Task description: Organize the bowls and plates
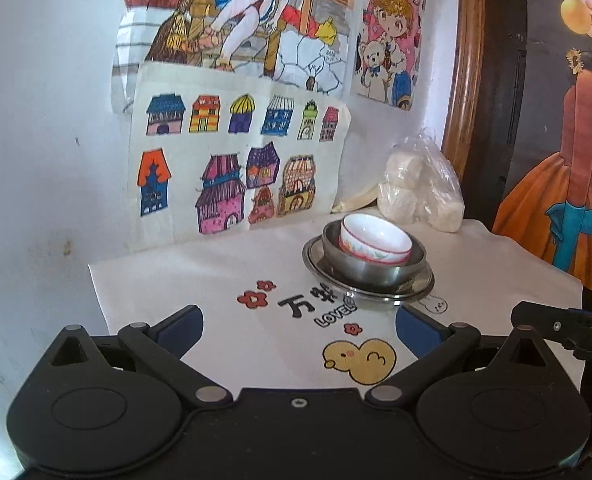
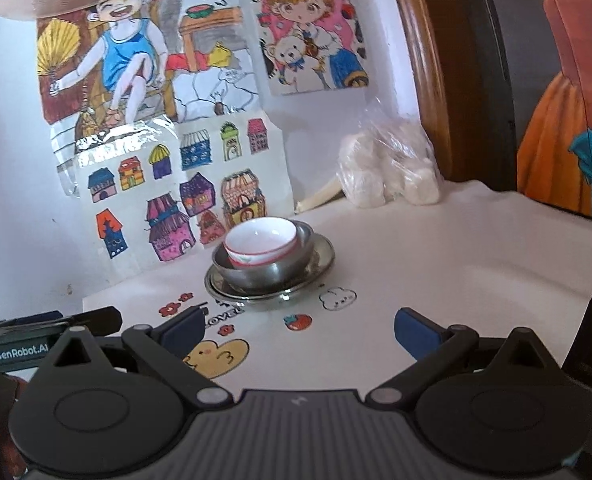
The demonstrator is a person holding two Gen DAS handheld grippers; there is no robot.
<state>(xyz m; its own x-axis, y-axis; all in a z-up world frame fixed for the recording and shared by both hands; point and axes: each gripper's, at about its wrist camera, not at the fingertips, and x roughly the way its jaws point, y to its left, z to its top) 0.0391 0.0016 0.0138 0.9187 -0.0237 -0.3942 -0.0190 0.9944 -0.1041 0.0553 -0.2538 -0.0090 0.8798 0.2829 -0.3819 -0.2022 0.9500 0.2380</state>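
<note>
Stack: cup [image 1: 376, 240] in steel bowl [image 1: 372, 266] on plate [image 1: 366, 286], nested biggest-lowest so it sits stable.
Grippers: my left gripper [image 1: 298, 330] and right gripper [image 2: 298, 330] both spread, empty, short of plate.

The left gripper [image 1: 298, 330] hangs over the near side of the counter [image 1: 176, 276], and its blue fingers [image 1: 180, 330] are wide apart with nothing between them. A white cloth with a yellow duck [image 1: 360, 360] covers the counter. Toward the far edge sits a flat metal plate [image 1: 412, 294]. A metal bowl [image 1: 370, 266] stands on the plate. A white bowl [image 1: 376, 238] with a red rim sits tilted inside the metal bowl. A clear bag [image 1: 420, 188] of white lumps rests near the far right corner.
</note>
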